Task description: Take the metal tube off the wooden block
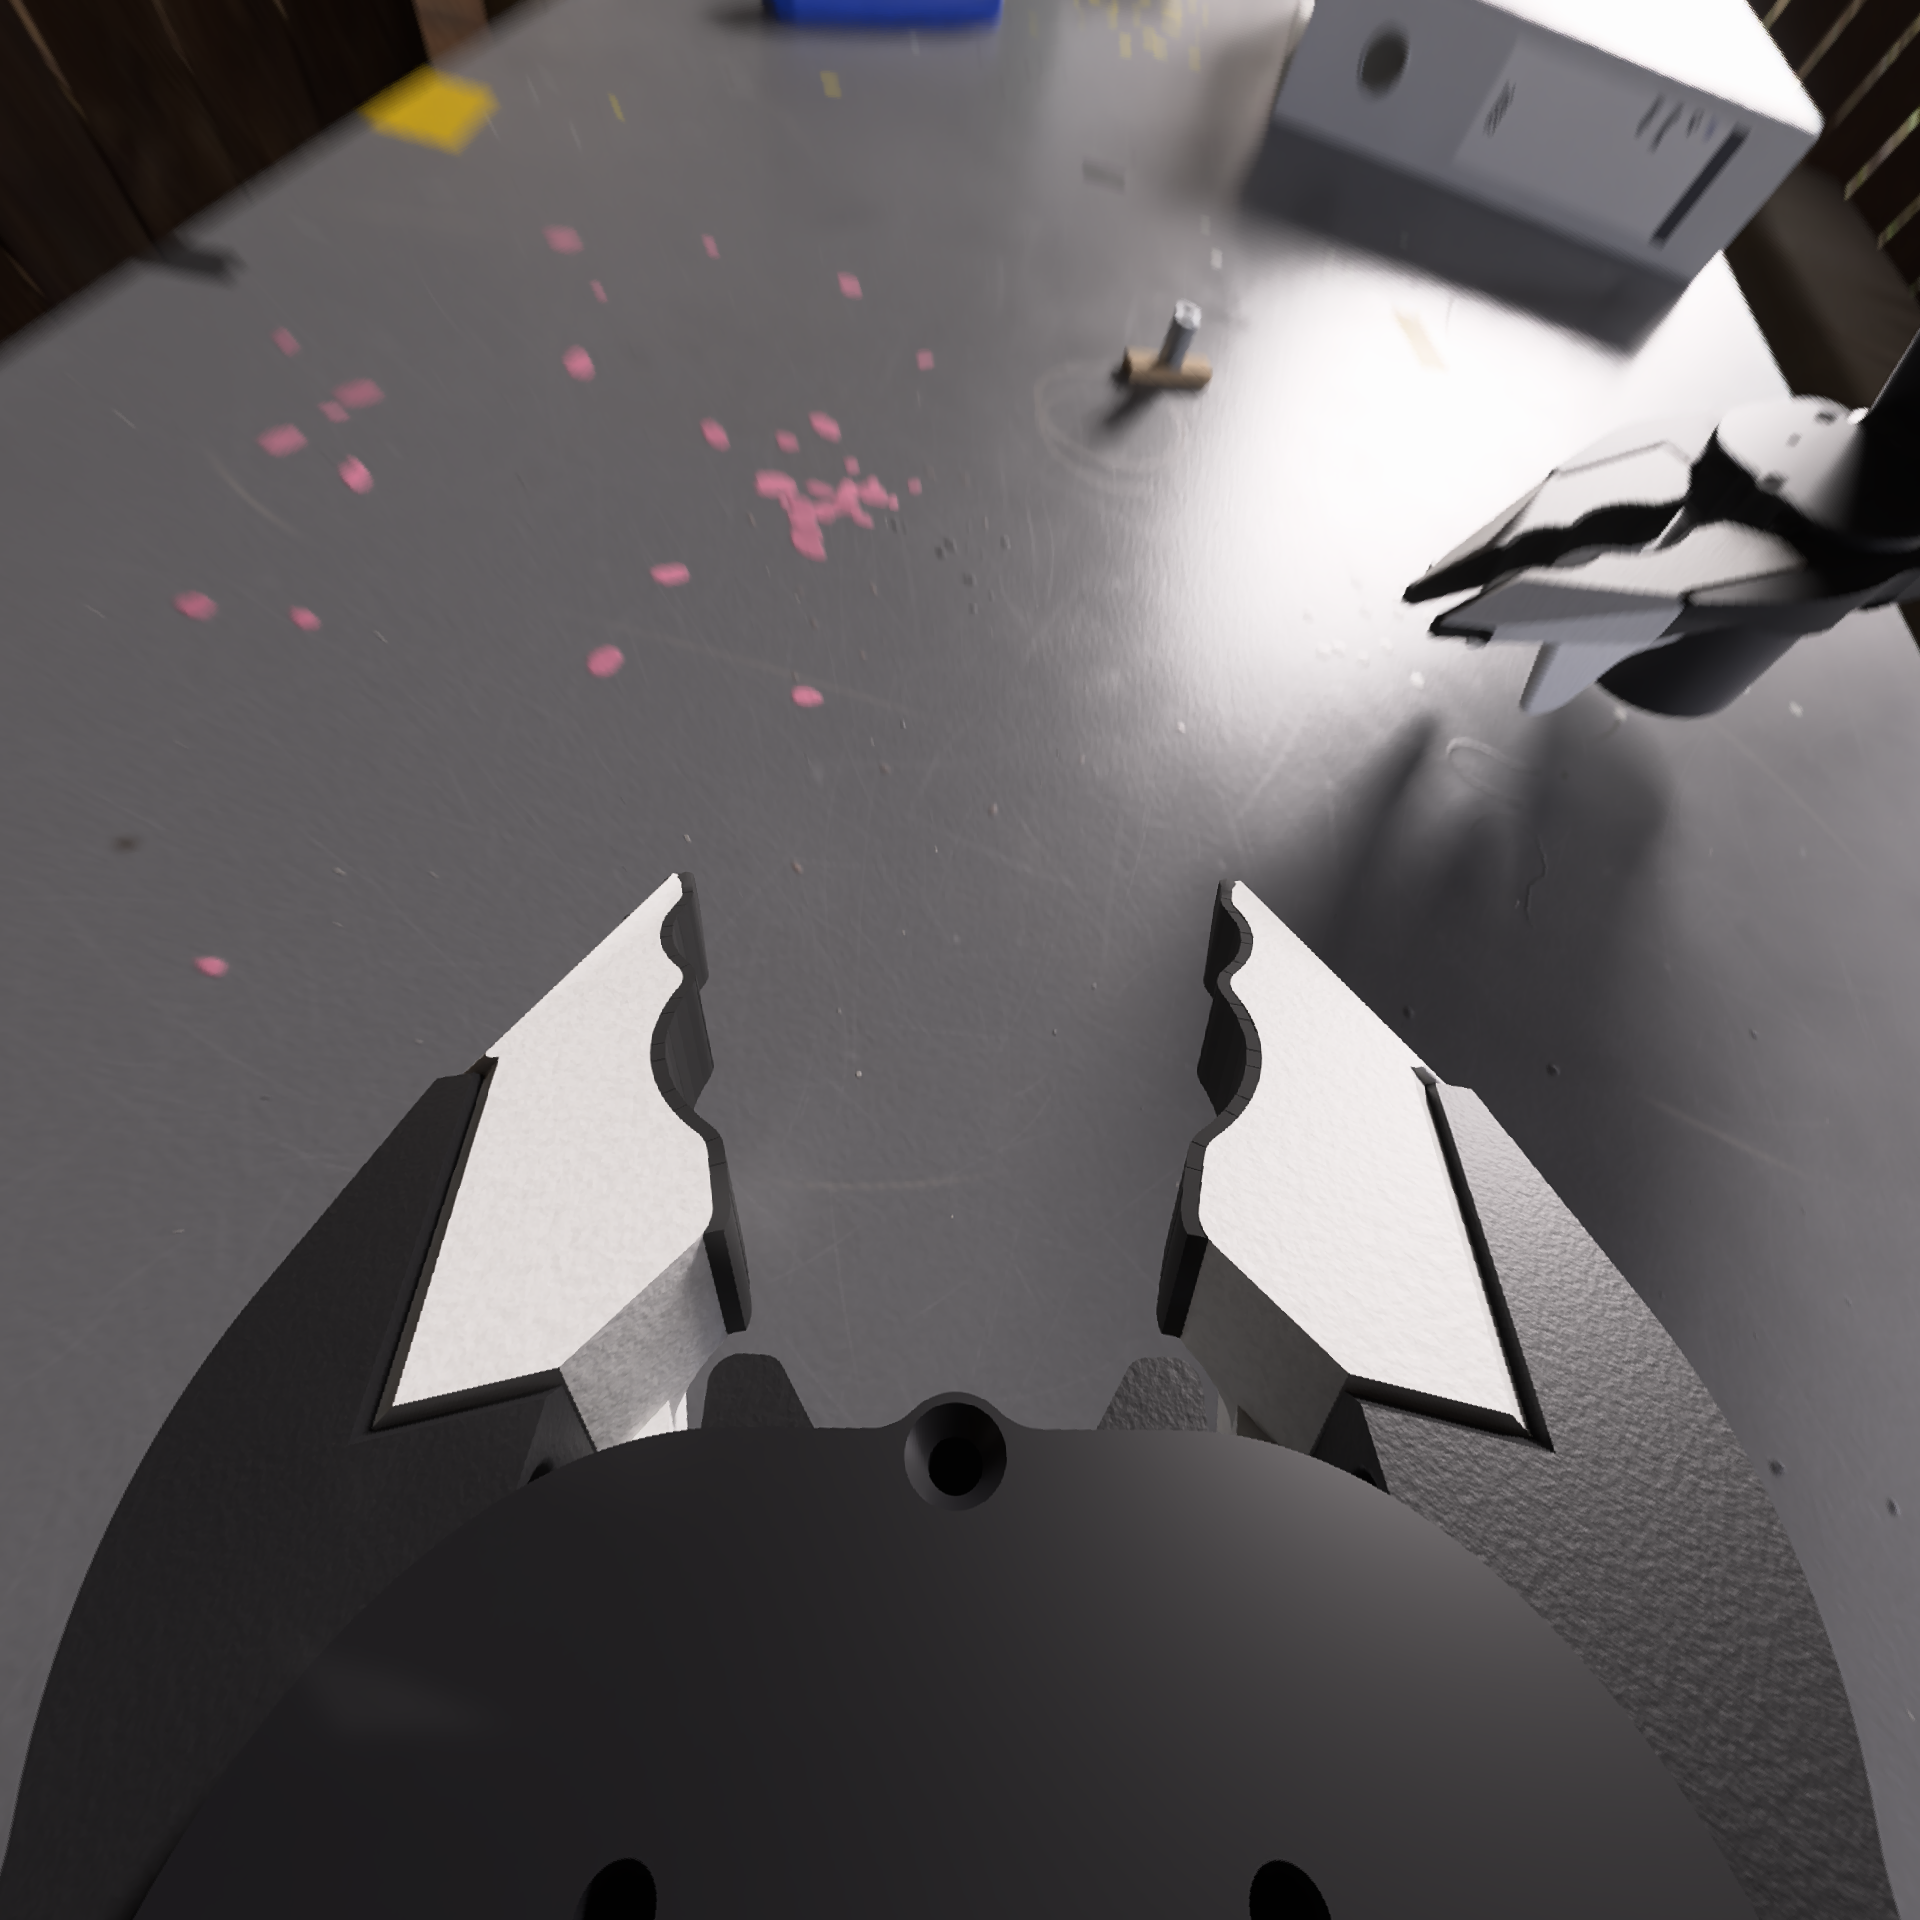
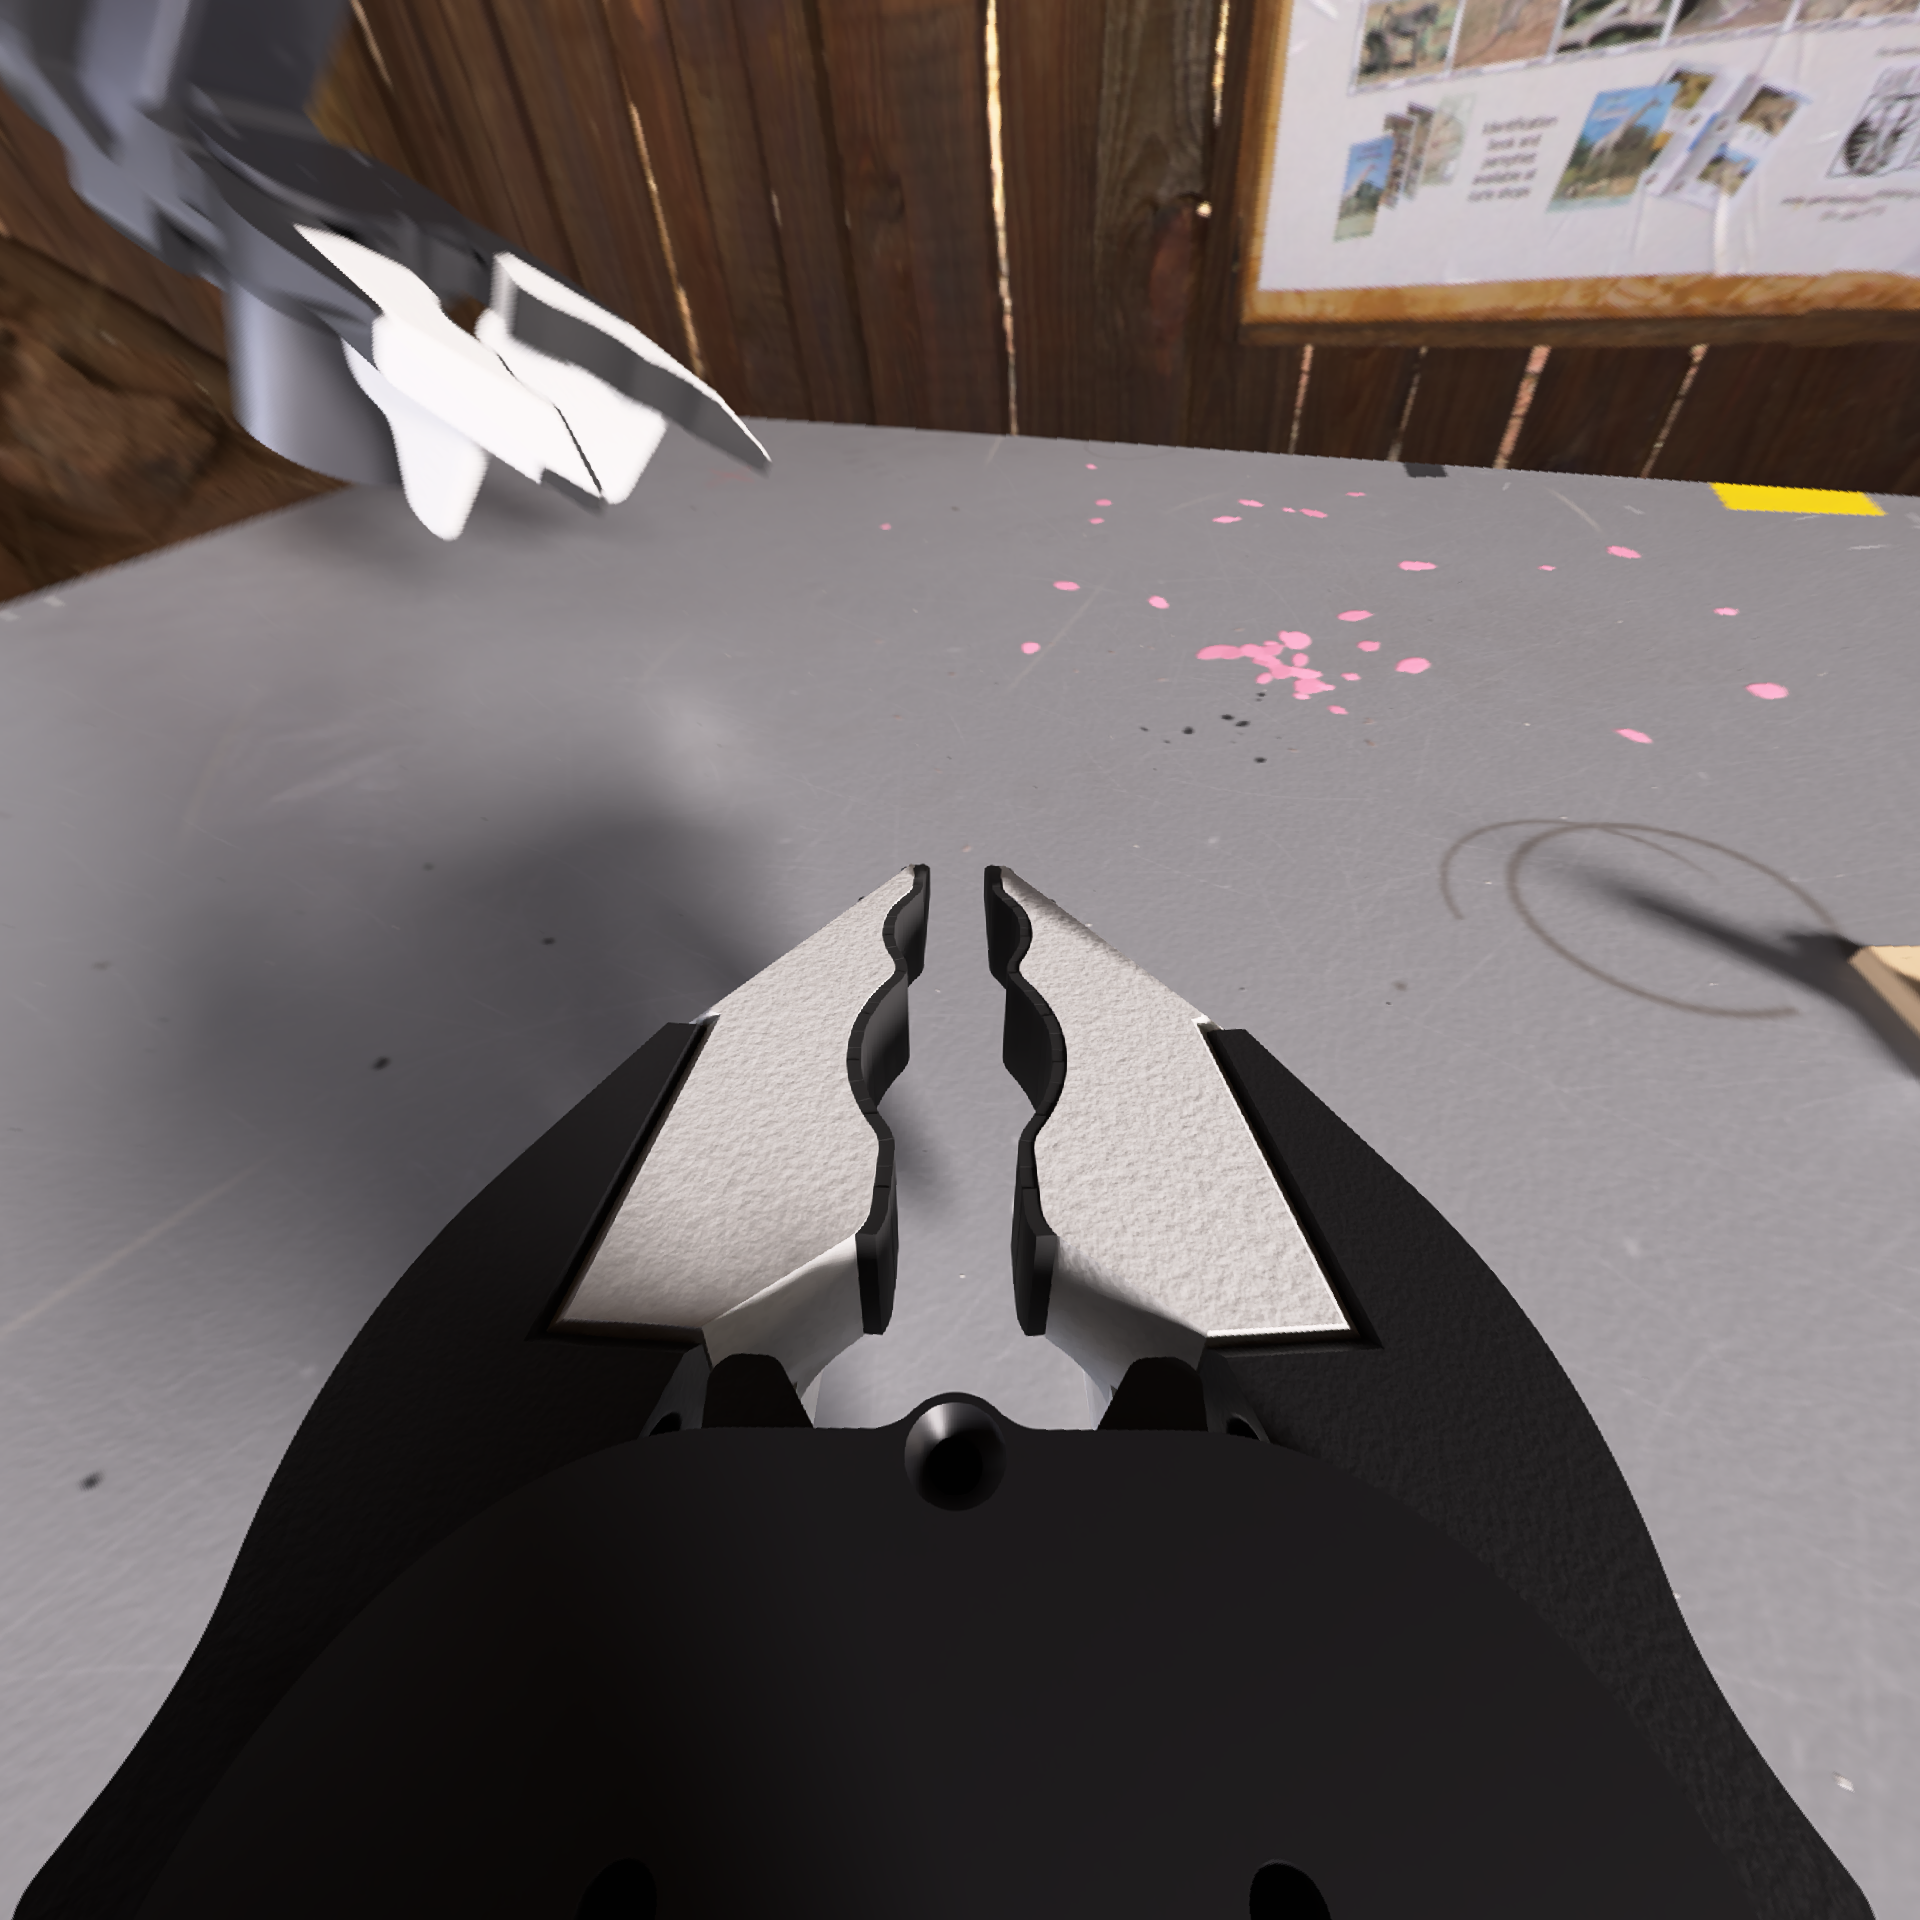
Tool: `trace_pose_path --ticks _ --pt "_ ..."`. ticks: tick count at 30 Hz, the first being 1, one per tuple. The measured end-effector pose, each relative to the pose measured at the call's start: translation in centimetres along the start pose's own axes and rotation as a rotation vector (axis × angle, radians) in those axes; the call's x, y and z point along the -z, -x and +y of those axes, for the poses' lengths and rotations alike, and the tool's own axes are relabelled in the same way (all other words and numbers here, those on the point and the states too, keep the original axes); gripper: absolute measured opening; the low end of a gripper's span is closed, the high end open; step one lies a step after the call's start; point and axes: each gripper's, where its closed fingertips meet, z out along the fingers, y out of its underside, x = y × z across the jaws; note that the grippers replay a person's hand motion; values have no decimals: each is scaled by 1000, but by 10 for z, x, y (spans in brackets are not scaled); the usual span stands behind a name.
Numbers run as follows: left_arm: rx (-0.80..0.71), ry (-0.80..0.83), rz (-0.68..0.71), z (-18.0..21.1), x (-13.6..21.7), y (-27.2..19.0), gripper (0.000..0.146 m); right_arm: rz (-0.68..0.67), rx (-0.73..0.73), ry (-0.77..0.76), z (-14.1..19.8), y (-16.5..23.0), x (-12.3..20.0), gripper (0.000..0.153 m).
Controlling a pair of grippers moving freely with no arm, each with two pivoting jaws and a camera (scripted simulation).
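Note:
A short metal tube (image 1: 1184, 325) stands upright on a small wooden block (image 1: 1166, 371) far ahead on the grey table (image 1: 935, 727). My left gripper (image 1: 958, 888) is open and empty, low over the table and well short of the block. My right gripper (image 2: 956, 873) has its jaws almost together with nothing between them. It also shows in the left wrist view (image 1: 1429, 613), to the right of and nearer than the block. In the right wrist view only a corner of the wooden block (image 2: 1886, 982) shows at the right edge, and the tube is out of frame. The left gripper (image 2: 665, 457) hovers at upper left there.
A grey box (image 1: 1538, 135) stands at the far right of the table, behind the block. A blue object (image 1: 883, 8) and a yellow patch (image 1: 431, 109) lie at the far edge. Pink flecks (image 1: 821, 499) dot the middle. A wooden plank wall (image 2: 831, 208) with a notice board (image 2: 1590, 156) backs the table.

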Motion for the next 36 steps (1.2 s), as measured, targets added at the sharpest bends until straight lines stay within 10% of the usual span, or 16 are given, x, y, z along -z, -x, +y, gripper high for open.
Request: trace_pose_path --ticks 11,23,36 --pt "136 152 -61 35 -29 14 86 108 -57 -46 -8 -38 31 9" --pt "199 -32 -37 28 -9 -5 99 317 77 442 9 -177 29 21" --pt "232 -177 92 23 19 -20 100 241 145 609 27 -210 9 22"
